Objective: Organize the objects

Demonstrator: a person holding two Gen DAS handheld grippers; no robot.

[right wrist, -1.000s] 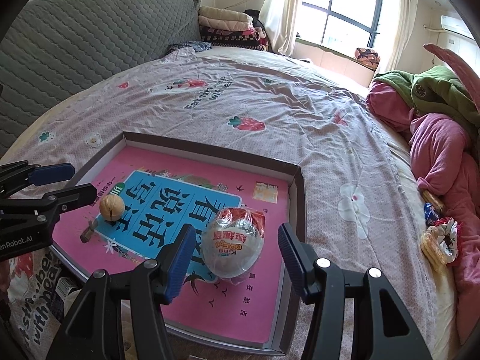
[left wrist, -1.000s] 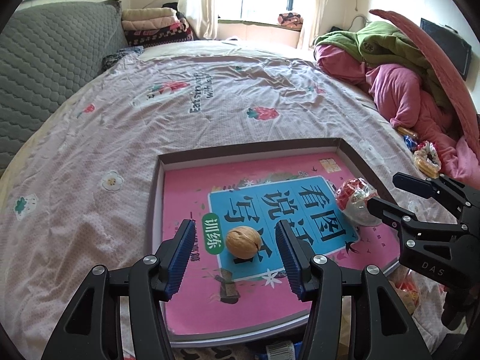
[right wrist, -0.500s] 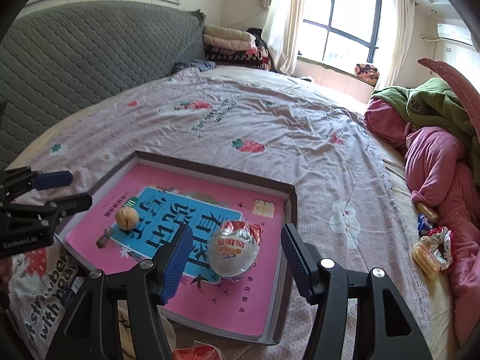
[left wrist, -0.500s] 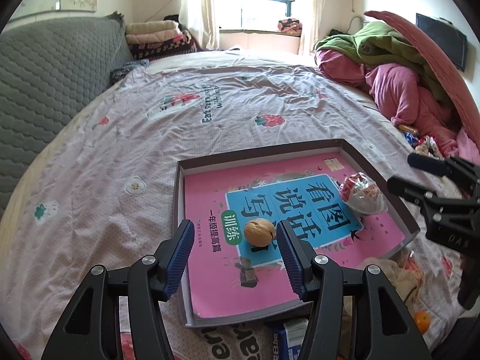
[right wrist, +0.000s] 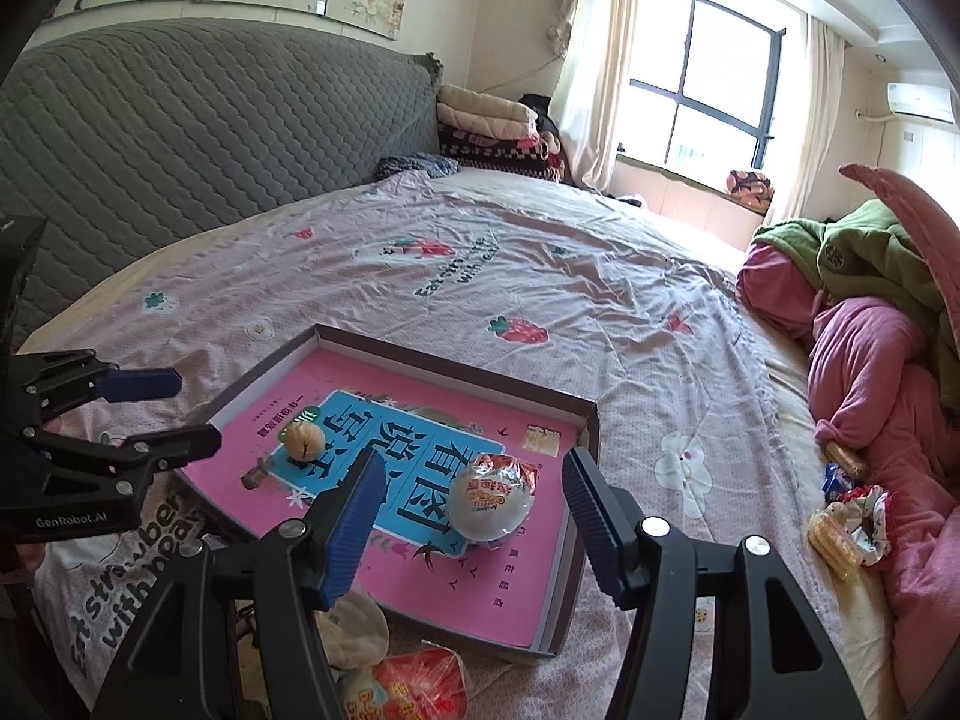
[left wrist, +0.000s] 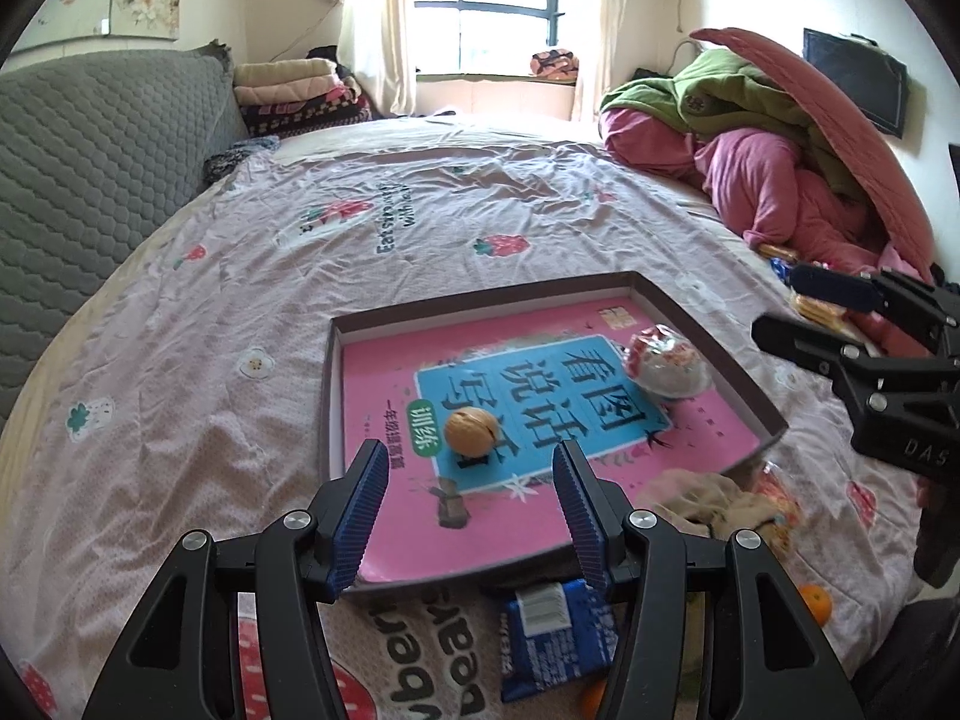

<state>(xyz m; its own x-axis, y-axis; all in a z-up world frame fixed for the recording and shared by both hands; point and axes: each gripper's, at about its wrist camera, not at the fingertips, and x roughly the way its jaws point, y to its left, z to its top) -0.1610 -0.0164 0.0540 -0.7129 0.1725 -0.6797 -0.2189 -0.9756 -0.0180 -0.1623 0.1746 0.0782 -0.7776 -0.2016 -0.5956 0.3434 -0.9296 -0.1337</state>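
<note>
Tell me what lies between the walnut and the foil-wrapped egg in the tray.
Nothing: only the pink book's cover lies between walnut and foil-wrapped egg, clearest in the left wrist view.

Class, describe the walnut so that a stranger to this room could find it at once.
Start at the shallow box lying on the bed, lined with a pink book cover. On the cover's blue panel sits the walnut, small, round and tan. Its neighbour, a foil-wrapped ball, is larger, white and red.
</note>
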